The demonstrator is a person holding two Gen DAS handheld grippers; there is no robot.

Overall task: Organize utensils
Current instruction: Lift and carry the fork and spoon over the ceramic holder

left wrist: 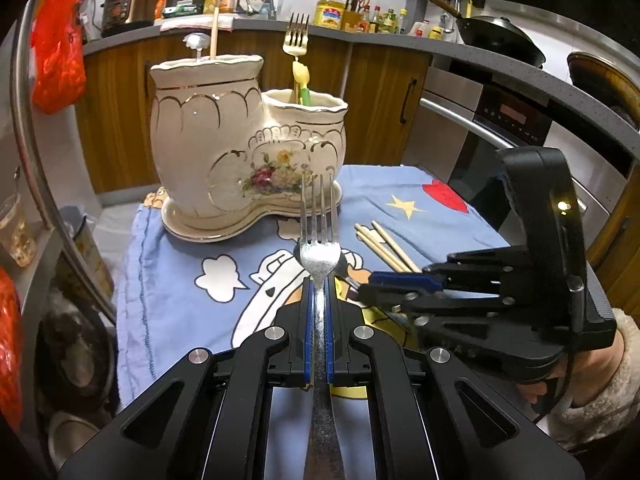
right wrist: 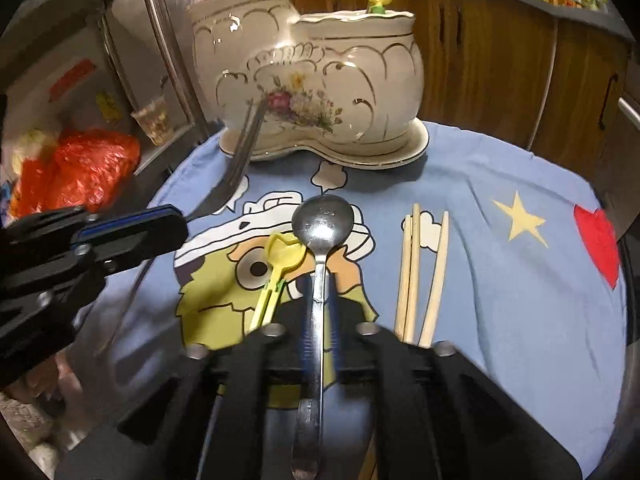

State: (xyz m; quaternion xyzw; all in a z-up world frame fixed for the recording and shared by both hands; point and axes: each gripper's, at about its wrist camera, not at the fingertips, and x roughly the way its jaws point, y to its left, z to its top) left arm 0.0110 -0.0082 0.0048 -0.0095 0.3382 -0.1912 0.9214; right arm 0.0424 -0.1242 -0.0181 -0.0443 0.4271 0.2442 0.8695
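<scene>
My left gripper (left wrist: 319,284) is shut on a steel fork (left wrist: 320,236), tines pointing at the cream ceramic utensil holder (left wrist: 244,140). The holder's low compartment holds a gold fork (left wrist: 296,36) with a yellow-green handle; its tall compartment holds a chopstick (left wrist: 215,30) and a spoon. My right gripper (right wrist: 320,280) is shut on a steel spoon (right wrist: 322,222) just above the blue cloth. It also shows in the left wrist view (left wrist: 366,290). A yellow plastic spoon (right wrist: 280,264) lies left of it. Three wooden chopsticks (right wrist: 416,276) lie right of it. The left gripper (right wrist: 176,228) and fork (right wrist: 240,160) show at left.
The holder (right wrist: 320,80) stands at the far edge of the blue cartoon cloth (right wrist: 500,280). Wooden cabinets (left wrist: 380,92), an oven (left wrist: 500,128) and a cluttered counter lie behind. A fridge and red bags (right wrist: 88,168) stand at the left.
</scene>
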